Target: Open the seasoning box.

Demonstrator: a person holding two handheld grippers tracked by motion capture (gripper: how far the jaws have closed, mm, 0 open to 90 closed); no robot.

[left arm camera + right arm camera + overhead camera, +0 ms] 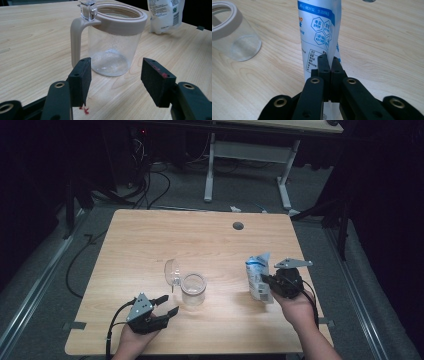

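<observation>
A clear jar (193, 289) with a beige rim and handle stands mid-table, its clear lid (172, 272) flipped open to the left. In the left gripper view the jar (113, 42) stands just beyond my open jaws. My left gripper (166, 304) rests near the front edge, left of the jar, with nothing between its fingers. My right gripper (264, 283) is shut on the edge of a white and blue pouch (258, 276) that stands upright on the table. In the right gripper view the pouch (318, 32) rises between my closed pads (323, 65), and the jar (230, 32) lies at upper left.
A round cable hole (238, 226) sits near the table's far edge. Beyond the table (150, 235) are a desk frame (247, 155) and cables (150, 185) on the floor. Bare wood lies between jar and pouch.
</observation>
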